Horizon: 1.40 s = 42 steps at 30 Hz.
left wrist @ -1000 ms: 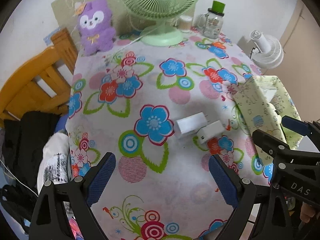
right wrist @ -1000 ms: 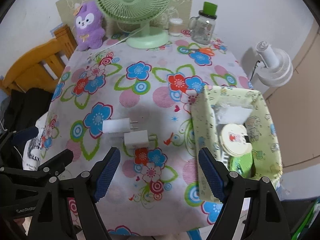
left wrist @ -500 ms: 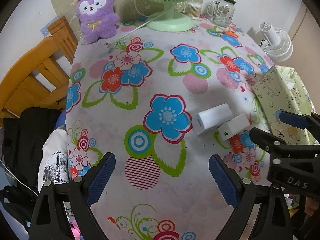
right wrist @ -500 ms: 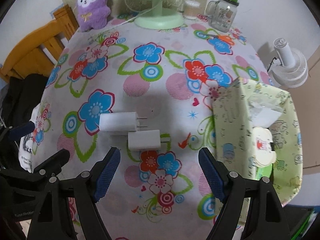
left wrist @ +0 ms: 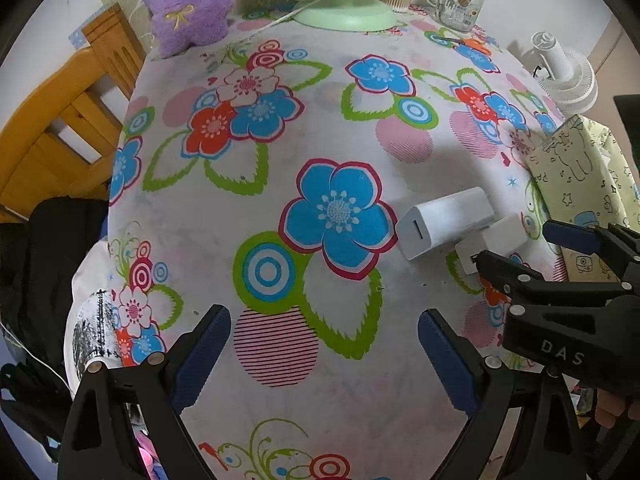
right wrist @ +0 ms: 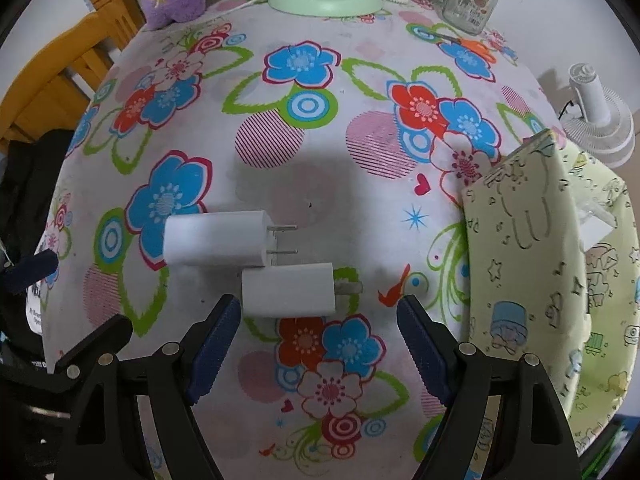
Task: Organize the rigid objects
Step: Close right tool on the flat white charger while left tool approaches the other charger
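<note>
Two white plug chargers lie side by side on the flowered tablecloth. The larger charger (right wrist: 216, 243) (left wrist: 448, 222) has two bare prongs pointing right in the right wrist view. The smaller charger (right wrist: 289, 295) (left wrist: 496, 240) lies just in front of it. My right gripper (right wrist: 319, 320) hovers open right above the smaller charger, nothing between its blue pads. My left gripper (left wrist: 324, 332) stands open over the bare cloth, left of the chargers. The right gripper's black fingers (left wrist: 520, 280) cover part of the smaller charger in the left wrist view.
A pale green fabric box (right wrist: 540, 264) (left wrist: 576, 176) holding several items sits at the table's right edge. At the back stand a green fan base (right wrist: 326, 0), a glass jar (right wrist: 472, 0) and a purple plush toy (left wrist: 188, 4). A wooden chair (left wrist: 56, 128) is at left.
Both grippers have come down toward the table, so the cloth and chargers look larger. The right gripper now sits directly over the smaller charger. The jaws stayed the same width.
</note>
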Each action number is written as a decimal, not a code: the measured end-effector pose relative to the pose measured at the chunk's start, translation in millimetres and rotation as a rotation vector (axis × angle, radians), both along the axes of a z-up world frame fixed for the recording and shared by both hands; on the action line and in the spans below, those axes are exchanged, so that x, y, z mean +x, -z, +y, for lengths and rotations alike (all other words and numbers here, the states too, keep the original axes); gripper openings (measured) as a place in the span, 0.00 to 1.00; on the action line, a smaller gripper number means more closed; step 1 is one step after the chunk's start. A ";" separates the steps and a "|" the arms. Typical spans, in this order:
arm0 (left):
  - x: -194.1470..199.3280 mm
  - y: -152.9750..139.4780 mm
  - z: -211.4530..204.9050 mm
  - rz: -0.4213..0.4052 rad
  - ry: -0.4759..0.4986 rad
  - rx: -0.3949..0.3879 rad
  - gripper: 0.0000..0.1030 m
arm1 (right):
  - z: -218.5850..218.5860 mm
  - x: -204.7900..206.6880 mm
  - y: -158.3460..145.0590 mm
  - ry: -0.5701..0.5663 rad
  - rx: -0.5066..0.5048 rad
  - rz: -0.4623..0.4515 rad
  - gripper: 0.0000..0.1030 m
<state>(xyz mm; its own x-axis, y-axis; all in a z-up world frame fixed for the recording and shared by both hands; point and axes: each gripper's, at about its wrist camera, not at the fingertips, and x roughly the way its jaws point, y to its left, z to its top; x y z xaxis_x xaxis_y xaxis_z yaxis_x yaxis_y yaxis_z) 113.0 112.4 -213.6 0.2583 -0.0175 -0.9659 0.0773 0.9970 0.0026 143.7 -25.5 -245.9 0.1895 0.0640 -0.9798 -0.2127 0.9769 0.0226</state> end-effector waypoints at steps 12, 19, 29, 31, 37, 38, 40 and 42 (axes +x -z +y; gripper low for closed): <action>5.1 13.6 3.7 0.032 -0.019 -0.007 0.93 | 6.0 12.4 22.6 -0.019 -0.010 0.033 0.80; 6.8 16.4 3.1 0.039 -0.025 -0.017 0.93 | 5.0 13.5 24.0 -0.017 -0.024 0.015 0.73; 13.5 16.5 -1.7 0.039 -0.039 -0.045 0.93 | -4.5 19.7 20.9 -0.029 -0.018 0.020 0.62; 16.6 15.0 -4.3 0.033 -0.031 -0.046 0.93 | -9.0 22.0 18.5 -0.028 -0.025 0.013 0.62; 34.0 8.8 -20.2 0.018 0.043 -0.025 0.93 | -18.0 23.4 12.8 -0.006 -0.018 0.014 0.62; 36.8 8.7 -23.5 0.017 0.066 -0.014 0.93 | -18.8 21.0 12.1 0.003 -0.017 0.014 0.62; 42.8 8.0 -30.4 0.011 0.115 0.013 0.93 | -24.9 20.6 12.5 0.017 -0.012 0.020 0.62; 47.7 6.9 -38.4 -0.002 0.185 0.032 0.93 | -28.9 21.5 12.9 0.030 -0.009 0.027 0.62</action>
